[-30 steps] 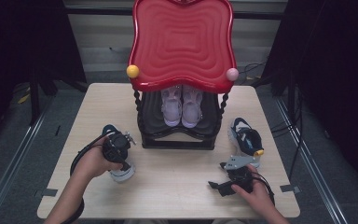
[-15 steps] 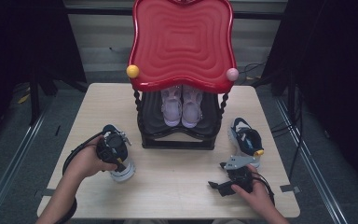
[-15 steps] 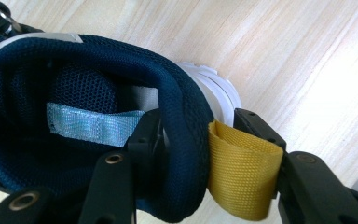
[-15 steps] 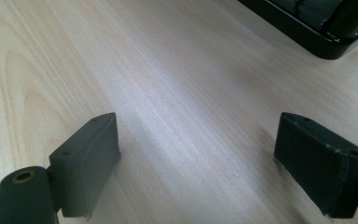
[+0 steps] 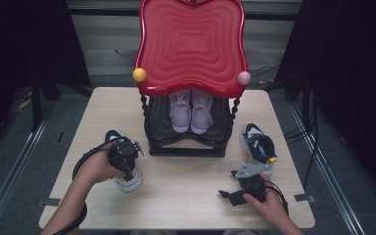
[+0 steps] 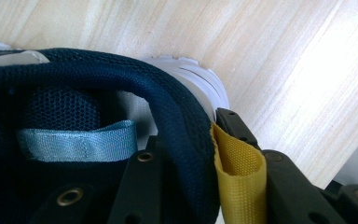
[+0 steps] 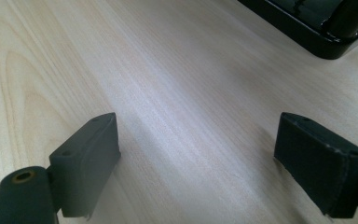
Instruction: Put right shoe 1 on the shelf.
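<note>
Because your left claw point(image 6: 191, 186), jaws just closing, pinches only the padded heel collar and yellow pull tab point(image 6: 237, 182) of the navy shoe point(image 5: 122, 171) on the bench's point(image 5: 186, 196) near left, lifting may let it swing or slip free.

A pale wooden table point(image 5: 186, 196) stands on grey floor point(image 5: 24, 171), with black curtains point(image 5: 24, 44), seemingly, behind.

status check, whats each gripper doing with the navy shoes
Left gripper just closed on navy shoe heel collar. Right gripper open, idle on table. Nothing blocking.
</note>
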